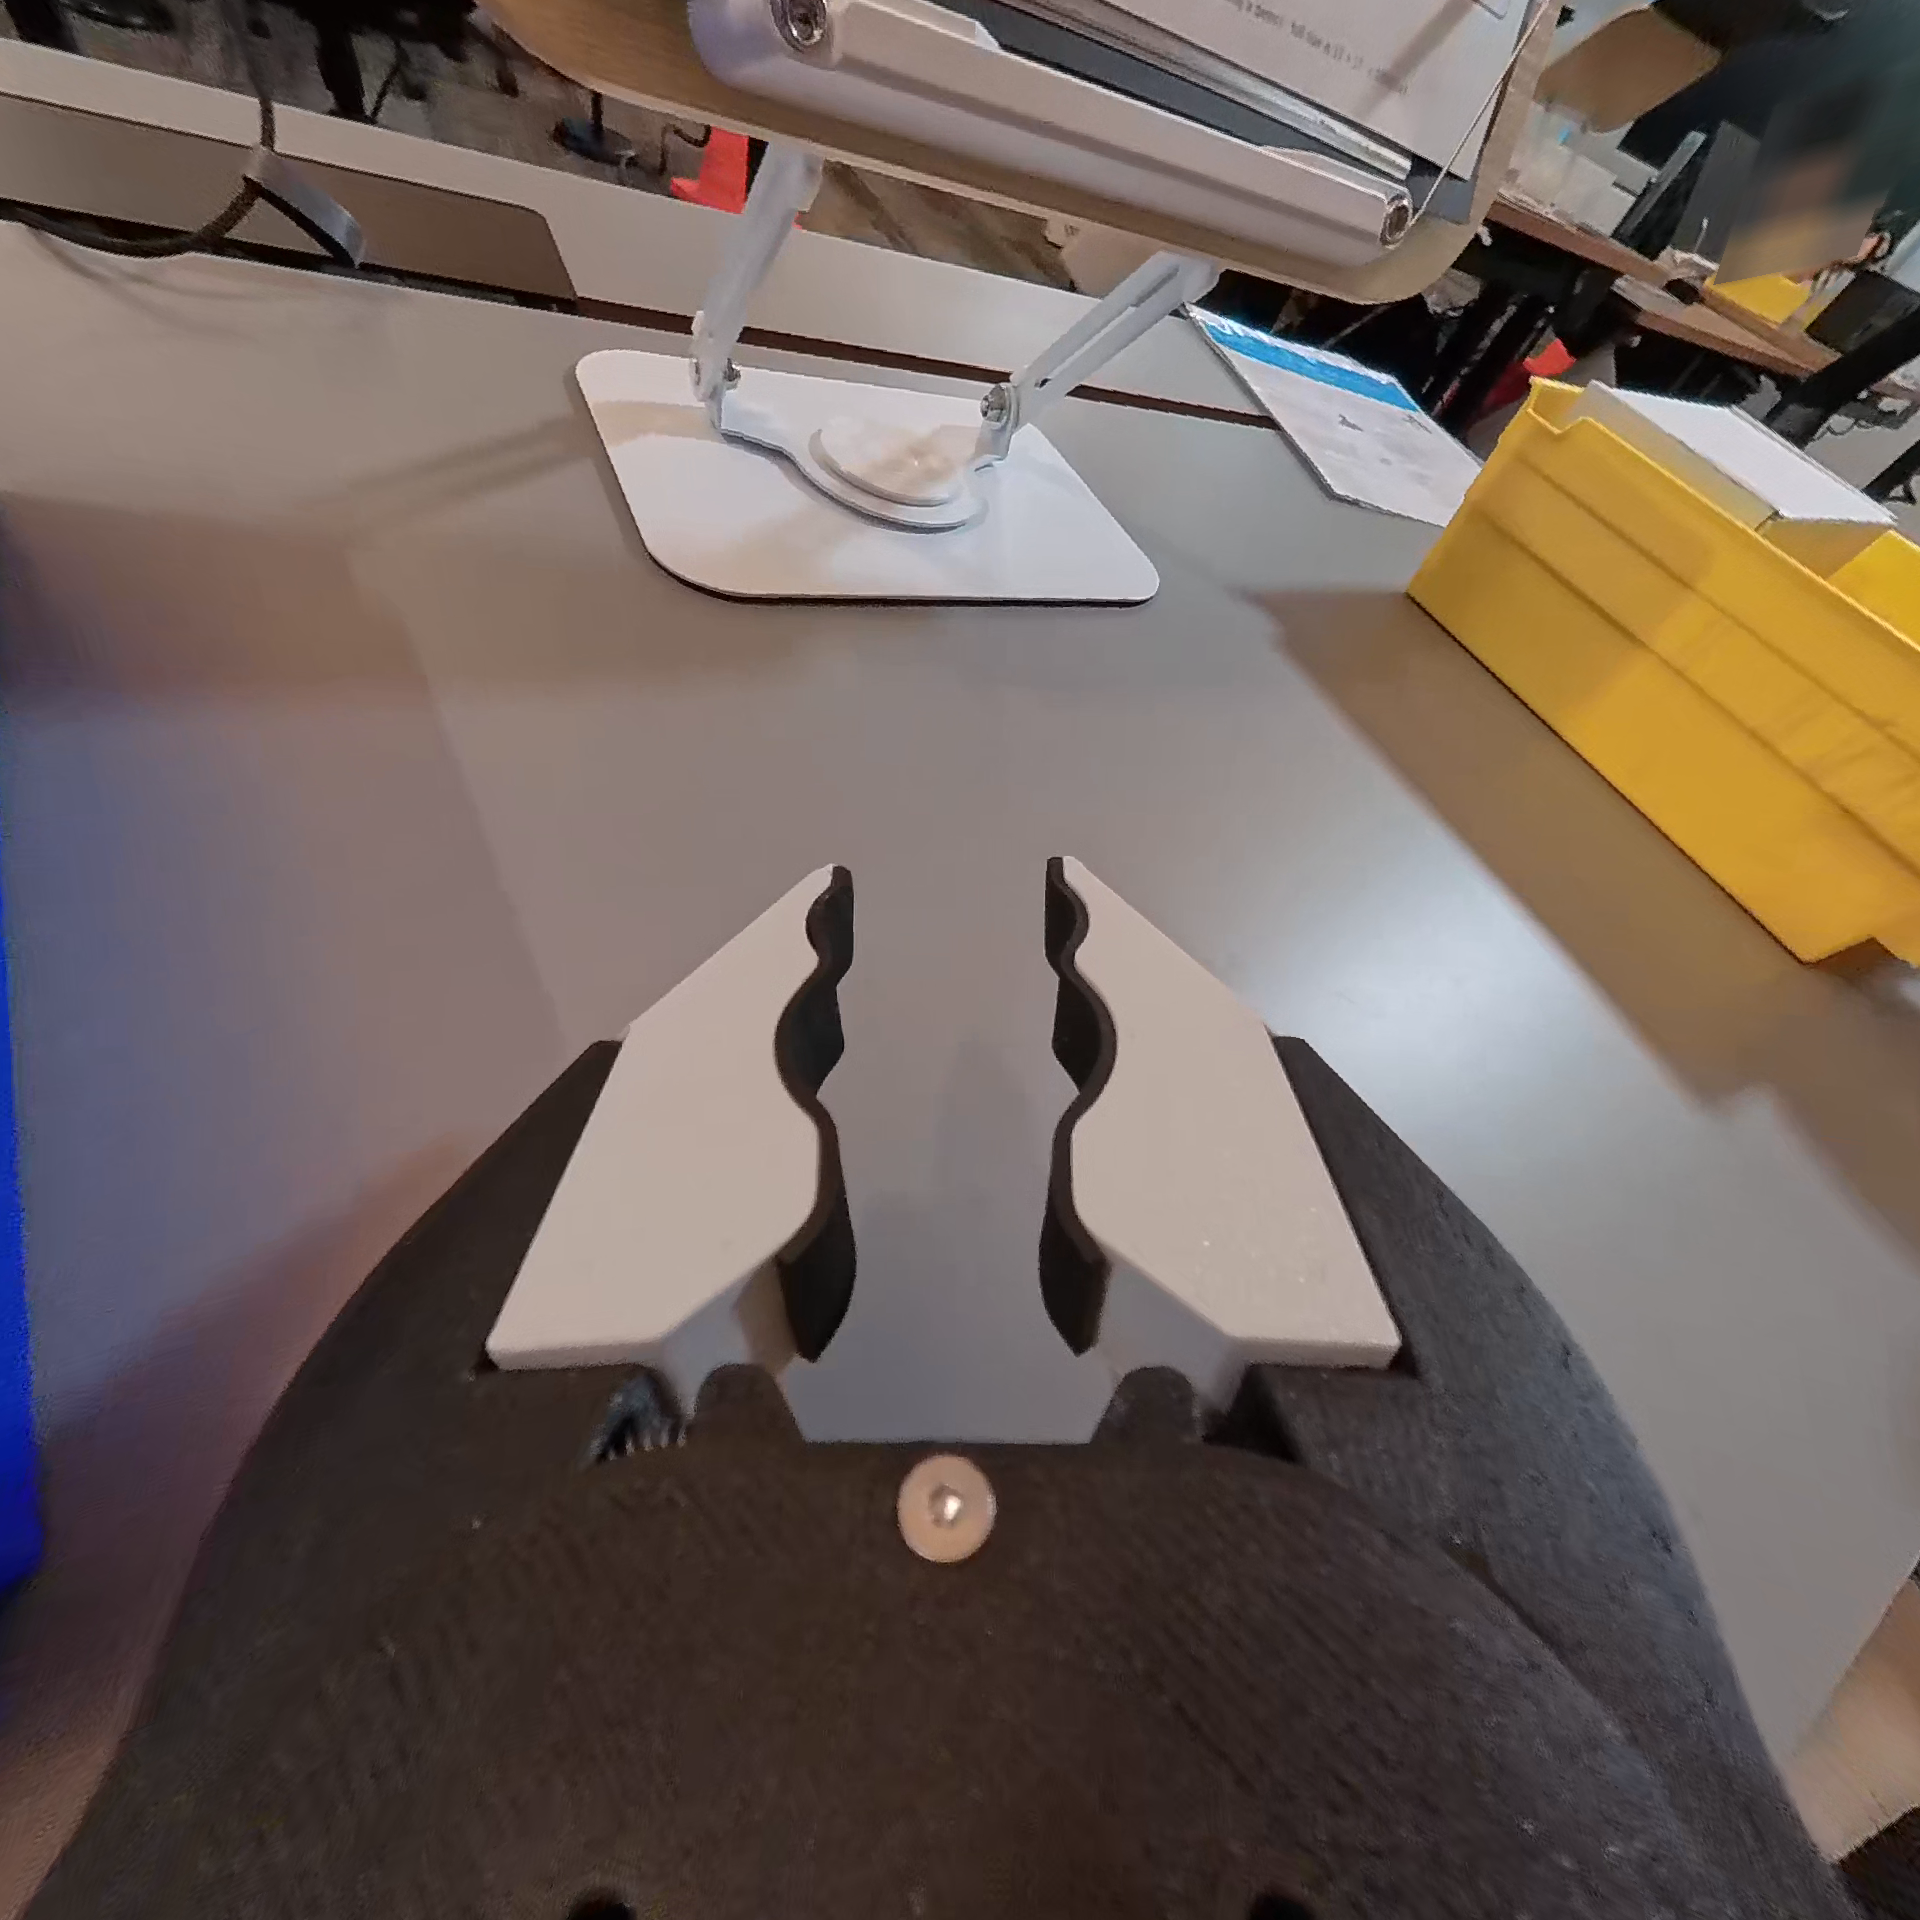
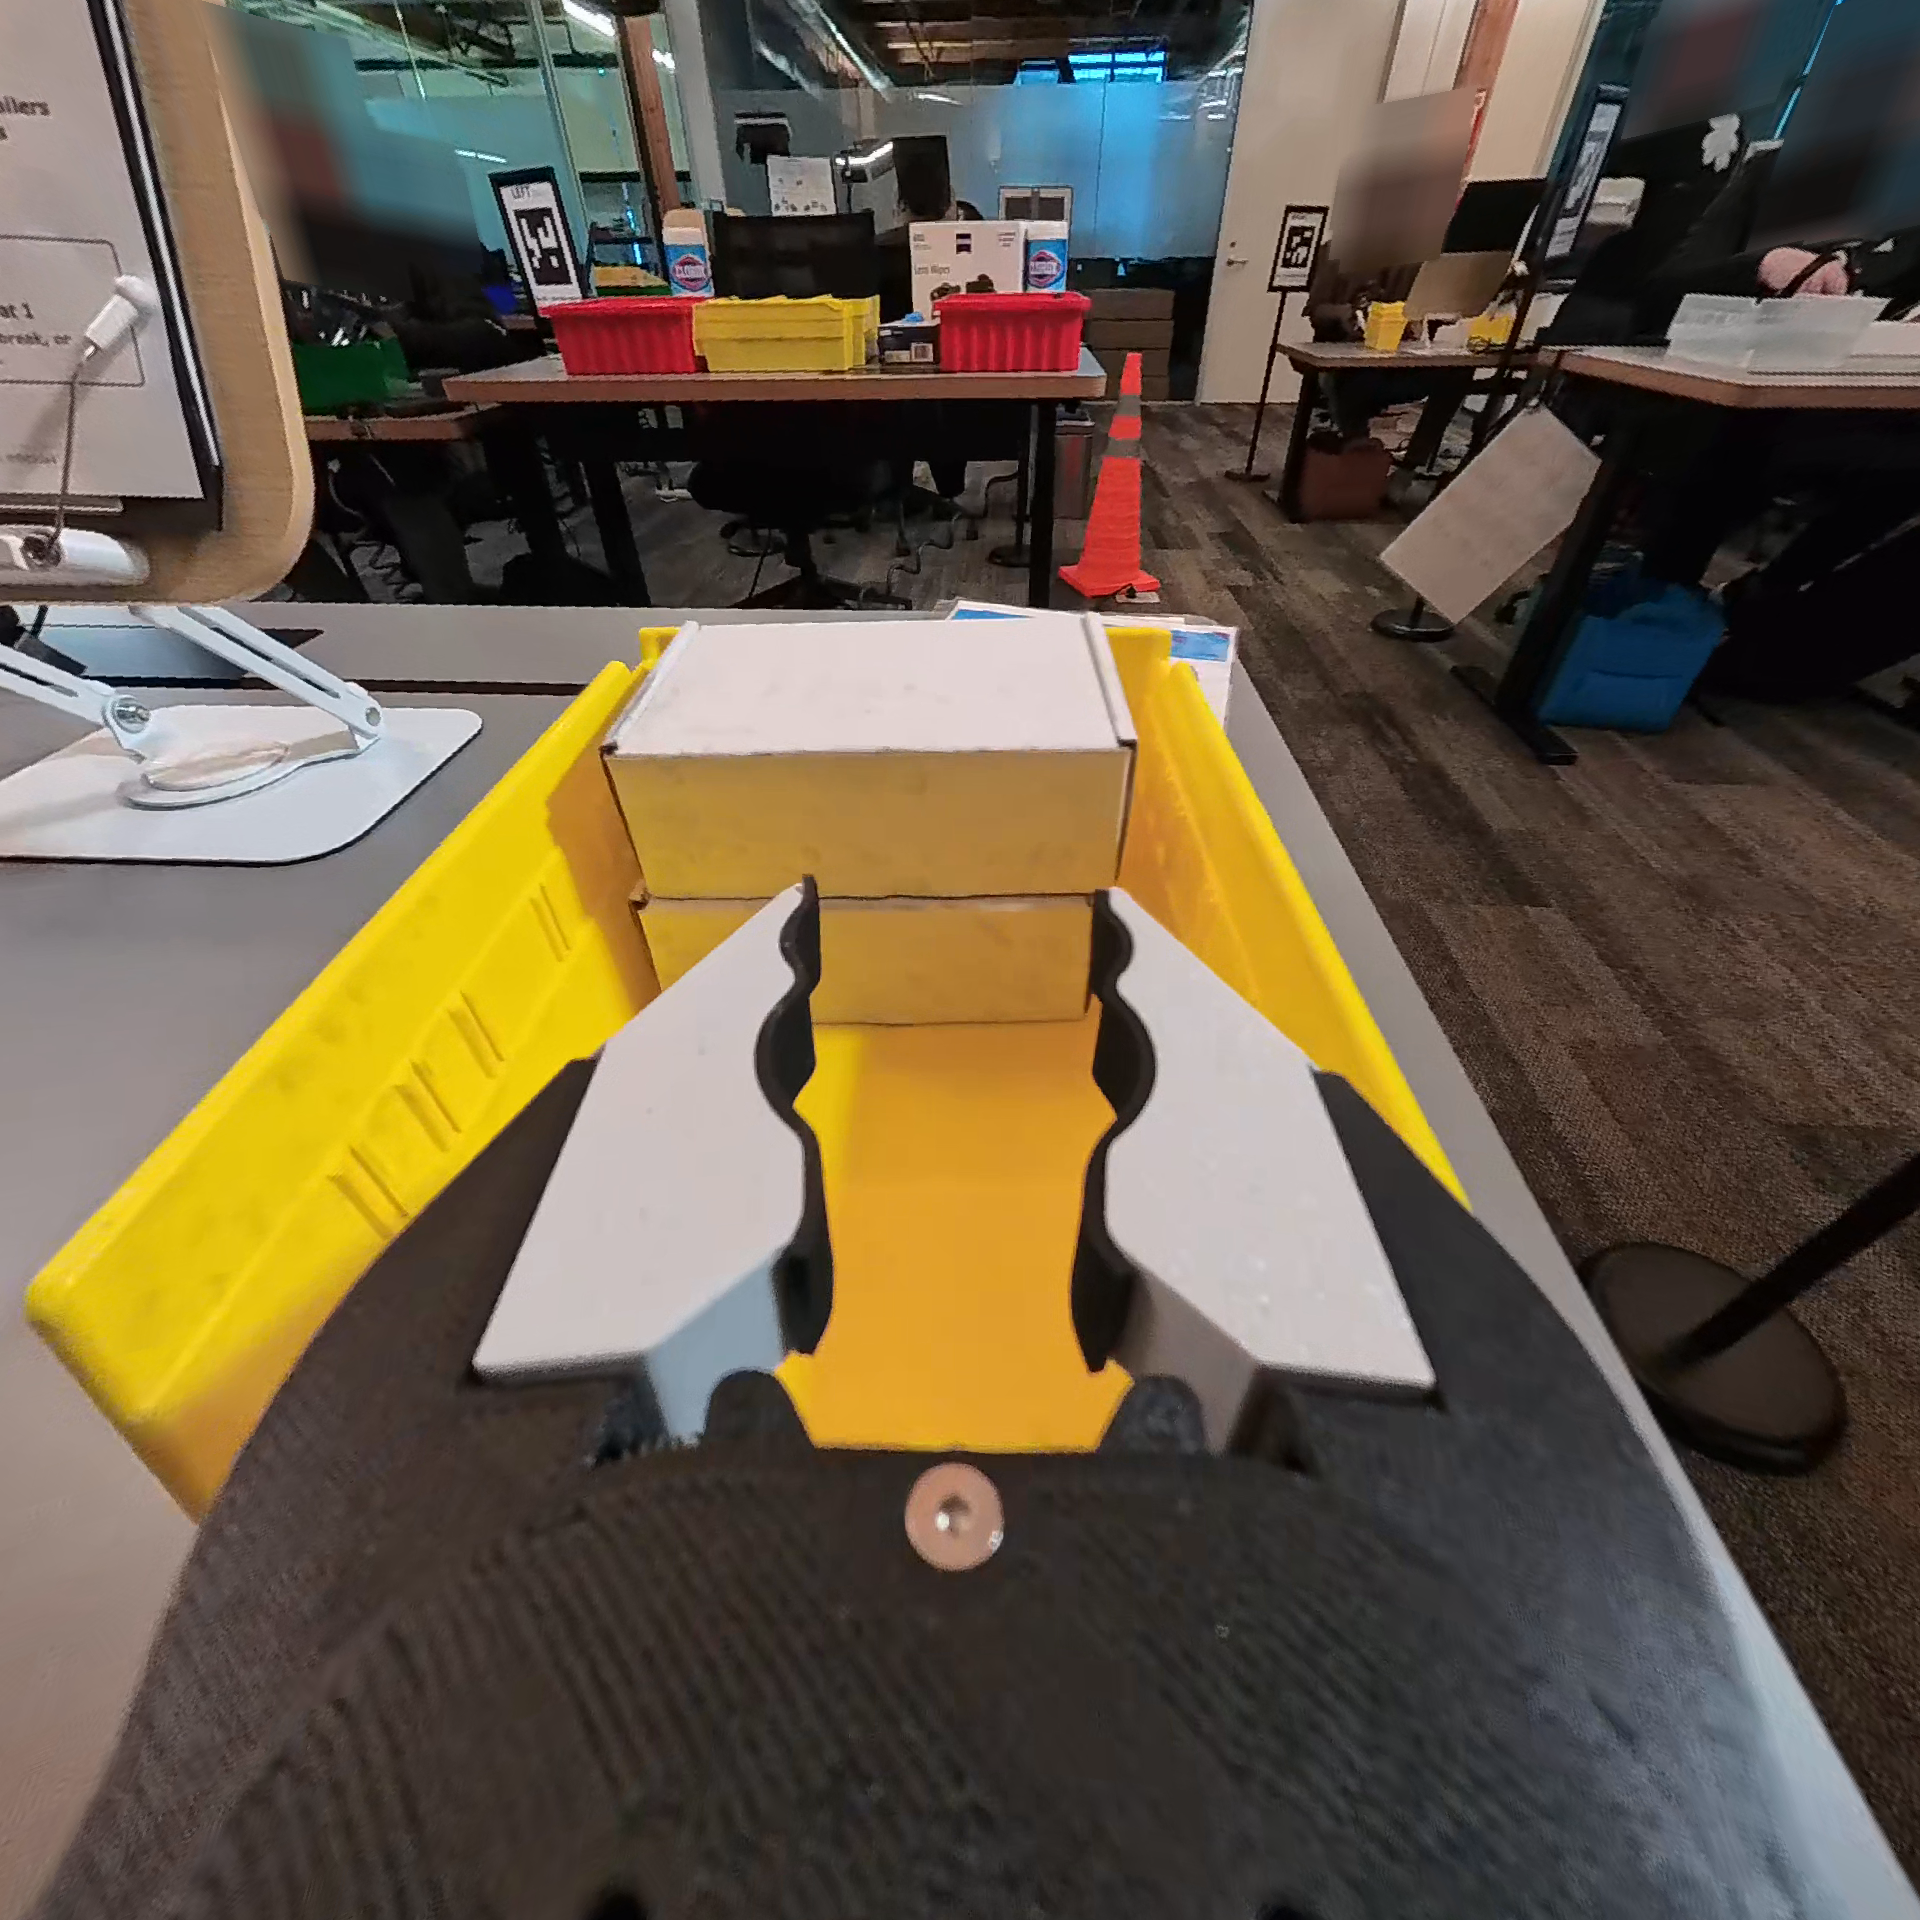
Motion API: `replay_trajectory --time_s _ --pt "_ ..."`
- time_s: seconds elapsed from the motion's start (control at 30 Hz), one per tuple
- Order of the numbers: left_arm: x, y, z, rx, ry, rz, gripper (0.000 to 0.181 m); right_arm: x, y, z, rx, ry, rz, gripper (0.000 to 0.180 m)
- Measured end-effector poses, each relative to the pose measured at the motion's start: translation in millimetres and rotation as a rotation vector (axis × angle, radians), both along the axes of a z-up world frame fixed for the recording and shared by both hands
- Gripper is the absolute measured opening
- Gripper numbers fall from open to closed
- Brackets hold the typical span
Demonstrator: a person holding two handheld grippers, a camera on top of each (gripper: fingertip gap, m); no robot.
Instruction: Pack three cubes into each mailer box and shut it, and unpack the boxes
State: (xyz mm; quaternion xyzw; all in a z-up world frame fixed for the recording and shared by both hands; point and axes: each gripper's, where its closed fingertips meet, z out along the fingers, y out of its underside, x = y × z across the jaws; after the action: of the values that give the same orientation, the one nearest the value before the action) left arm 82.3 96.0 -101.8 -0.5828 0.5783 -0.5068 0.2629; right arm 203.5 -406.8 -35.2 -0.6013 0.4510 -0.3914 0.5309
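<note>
Standing at the near edge of the grey table [image 1: 727,779], I see at the far left a thing of strong blue colour [image 1: 16,1143]; it is blurred and I cannot tell what it is. A little to the right, the left gripper [image 1: 948,894] hangs over bare table with its jaws parted and nothing between them. Its fingers [image 1: 686,1174] are pale grey with black wavy pads. Farther away, past this gripper, a white tablet stand [image 1: 873,520] rests on its flat base and carries a board with a paper sheet above.

More to the right lies the yellow bin [image 2: 343,1091], with its long axis running from near to far. Inside it, against the far wall, two mailer boxes are stacked. The upper mailer box [image 2: 883,748] is closed, white on top, with a face that looks yellowish from the bin's colour. Its long side goes across the bin, left to right, and its front face points toward the near side. The lower mailer box [image 2: 935,961] lies the same way under it, also closed.

The right gripper [image 2: 956,894] is over the near part of the bin, released, holding nothing. Its tips point at the front of the lower box and are near it, but I cannot tell if they touch. Between the jaws only the yellow bin floor shows.

At the far right, beyond the table, stands an orange traffic cone [image 2: 1117,488] on the carpet.
</note>
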Motion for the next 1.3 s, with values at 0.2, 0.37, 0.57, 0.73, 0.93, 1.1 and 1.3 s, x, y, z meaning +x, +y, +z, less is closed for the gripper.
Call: replay_trajectory --time_s 0.2,0.37,0.57,0.73,0.93,1.1,1.3 --pt "-4 4 1 0.005 -0.009 0.01 0.038 4 9 -2 -0.001 0.011 0.024 0.052" --pt "-6 6 2 0.006 -0.015 0.015 0.039 6 14 -3 0.001 0.018 0.036 0.051" --pt "-6 3 1 0.016 -0.007 -0.001 0.038 7 13 -4 0.002 0.023 0.034 0.052" --pt "-7 2 1 0.017 -0.007 -0.007 0.038 2 -22 20 0.009 -0.093 -0.125 0.063" --pt "-7 0 0 0.013 -0.002 -0.022 0.035 -7 -95 20 0.099 -0.097 -0.283 0.069" --pt "-7 1 -1 0.017 0.003 -0.013 0.037 7 -97 -30 0.239 0.151 -0.199 0.077" --pt "-7 0 0 0.022 0.002 -0.013 0.037 12 -85 -49 0.174 0.241 -0.174 0.064"
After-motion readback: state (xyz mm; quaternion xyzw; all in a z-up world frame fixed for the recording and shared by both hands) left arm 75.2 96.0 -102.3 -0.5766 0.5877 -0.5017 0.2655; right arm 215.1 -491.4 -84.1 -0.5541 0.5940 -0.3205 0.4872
